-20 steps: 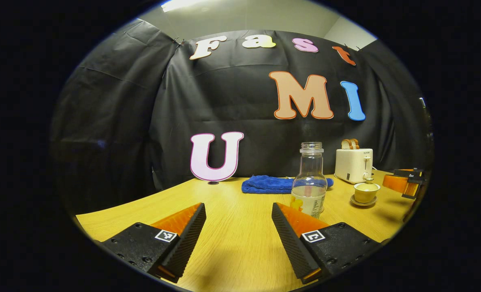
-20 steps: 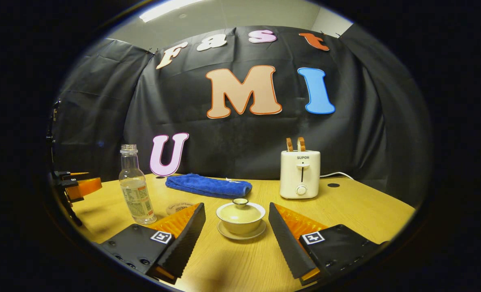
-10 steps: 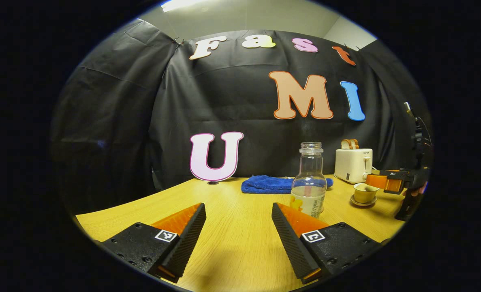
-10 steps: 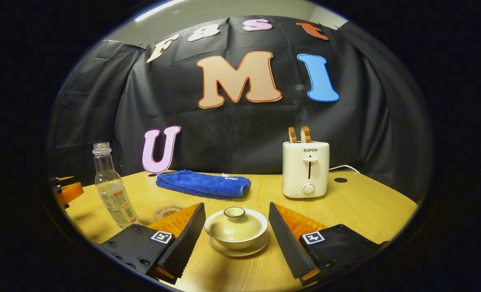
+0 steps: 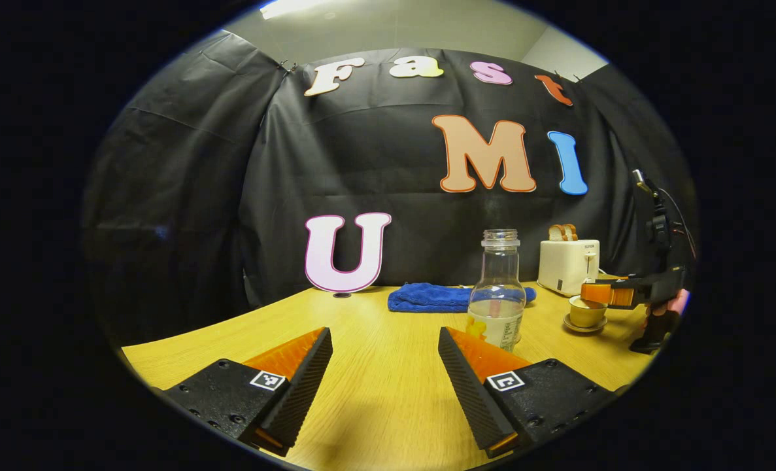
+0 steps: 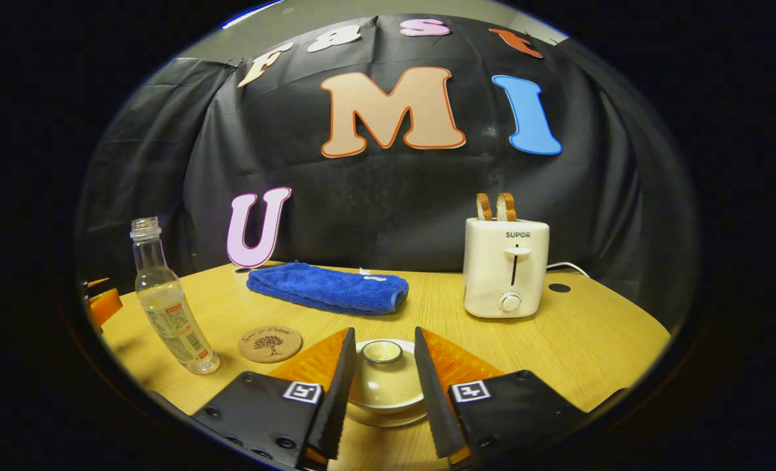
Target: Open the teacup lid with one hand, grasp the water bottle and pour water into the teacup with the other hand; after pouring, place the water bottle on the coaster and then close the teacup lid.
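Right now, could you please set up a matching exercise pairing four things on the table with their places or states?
Things:
1. water bottle
2. teacup lid
3. bread slices
4. blue towel

Places or states:
A. standing up out of the toaster
B. between the right gripper fingers
C. folded near the wall
D. uncapped, beside the coaster

Pairs: 1-D, 2-B, 3-A, 4-C

Dim booth, ceiling strip light [image 5: 289,8] overhead, soft shadows, sharp focus, fisheye-bent edges
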`<state>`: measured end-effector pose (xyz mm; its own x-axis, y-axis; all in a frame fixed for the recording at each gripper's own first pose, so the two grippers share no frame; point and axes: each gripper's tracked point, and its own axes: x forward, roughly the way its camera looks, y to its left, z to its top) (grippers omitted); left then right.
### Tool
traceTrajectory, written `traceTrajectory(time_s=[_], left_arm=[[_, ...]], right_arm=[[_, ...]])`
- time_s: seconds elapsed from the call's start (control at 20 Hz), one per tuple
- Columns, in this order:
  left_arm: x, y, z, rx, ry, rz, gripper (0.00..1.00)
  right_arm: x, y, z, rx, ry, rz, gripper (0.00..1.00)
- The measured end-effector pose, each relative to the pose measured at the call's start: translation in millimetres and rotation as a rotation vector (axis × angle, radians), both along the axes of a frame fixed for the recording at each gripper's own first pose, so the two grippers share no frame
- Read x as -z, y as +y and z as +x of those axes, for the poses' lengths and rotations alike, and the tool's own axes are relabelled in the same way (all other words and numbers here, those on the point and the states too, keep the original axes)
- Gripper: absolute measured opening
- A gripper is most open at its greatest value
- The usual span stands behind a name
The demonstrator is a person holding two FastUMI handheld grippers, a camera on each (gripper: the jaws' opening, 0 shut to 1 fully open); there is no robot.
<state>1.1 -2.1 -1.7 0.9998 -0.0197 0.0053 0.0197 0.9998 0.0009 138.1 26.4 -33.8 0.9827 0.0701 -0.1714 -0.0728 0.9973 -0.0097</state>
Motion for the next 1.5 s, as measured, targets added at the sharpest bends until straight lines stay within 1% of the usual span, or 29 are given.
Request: traceTrajectory(time_s=[0.15, 0.25, 0.35, 0.4, 0.6, 0.65, 0.7, 0.8, 0.9, 0.95, 1.2, 1.3, 1.4, 1.45, 1.5], left_arm=[[0.2, -0.4, 0.6, 0.000, 0.000, 0.000, 0.95], [0.5, -0.1, 1.0, 0.000, 0.000, 0.000, 0.95], [0.5, 0.2, 0.9, 0.000, 0.000, 0.000, 0.95], [0.1, -0.1, 1.0, 0.000, 0.000, 0.000, 0.95], [0.4, 0.6, 0.7, 0.001, 0.000, 0.000, 0.95], [0.4, -0.2, 1.1, 0.001, 0.000, 0.000, 0.94], [0.1, -0.3, 1.1, 0.003, 0.000, 0.000, 0.95], [0.0, -3.6, 0.6, 0.018, -0.001, -0.001, 0.95], [0.0, -9.4, 0.1, 0.044, -0.002, -0.002, 0.95], [0.6, -13.6, -0.3, 0.062, -0.002, -0.003, 0.95], [-0.3, -34.0, -1.7, 0.164, -0.002, -0.004, 0.95], [-0.4, -38.3, -1.9, 0.190, -0.002, -0.005, 0.95], [-0.8, -42.3, -1.3, 0.208, -0.003, -0.005, 0.95], [0.3, -44.6, -1.1, 0.217, -0.003, -0.007, 0.95], [-0.3, -48.4, -1.5, 0.229, -0.003, -0.007, 0.95]], right_arm=[[-0.8, -2.0, -0.4, 0.002, 0.002, 0.014, 0.38], [0.0, -0.9, -0.5, 0.001, 0.005, 0.017, 0.31], [1.0, -0.1, 2.4, 0.000, 0.001, 0.008, 0.34], [-0.6, -0.2, -0.3, 0.000, 0.001, 0.006, 0.28], [-5.9, -0.8, -4.4, -0.005, -0.031, 0.016, 0.28], [-6.9, -0.3, -6.4, -0.005, -0.039, 0.012, 0.28], [-6.1, -1.1, -7.2, -0.004, -0.039, 0.007, 0.27], [-7.3, -0.1, -12.6, -0.009, -0.044, 0.012, 0.28], [-11.0, -1.8, -20.1, -0.008, -0.065, 0.016, 0.29], [-12.8, -2.8, -23.7, -0.006, -0.075, 0.015, 0.28], [-22.3, -10.1, -46.9, 0.015, -0.131, 0.021, 0.28], [-25.4, -11.4, -56.6, 0.019, -0.154, 0.020, 0.29], [-27.0, -13.4, -64.5, 0.020, -0.160, 0.020, 0.26], [-27.1, -14.3, -67.9, 0.022, -0.161, 0.019, 0.27], [-27.3, -15.6, -72.0, 0.024, -0.161, 0.019, 0.26]])
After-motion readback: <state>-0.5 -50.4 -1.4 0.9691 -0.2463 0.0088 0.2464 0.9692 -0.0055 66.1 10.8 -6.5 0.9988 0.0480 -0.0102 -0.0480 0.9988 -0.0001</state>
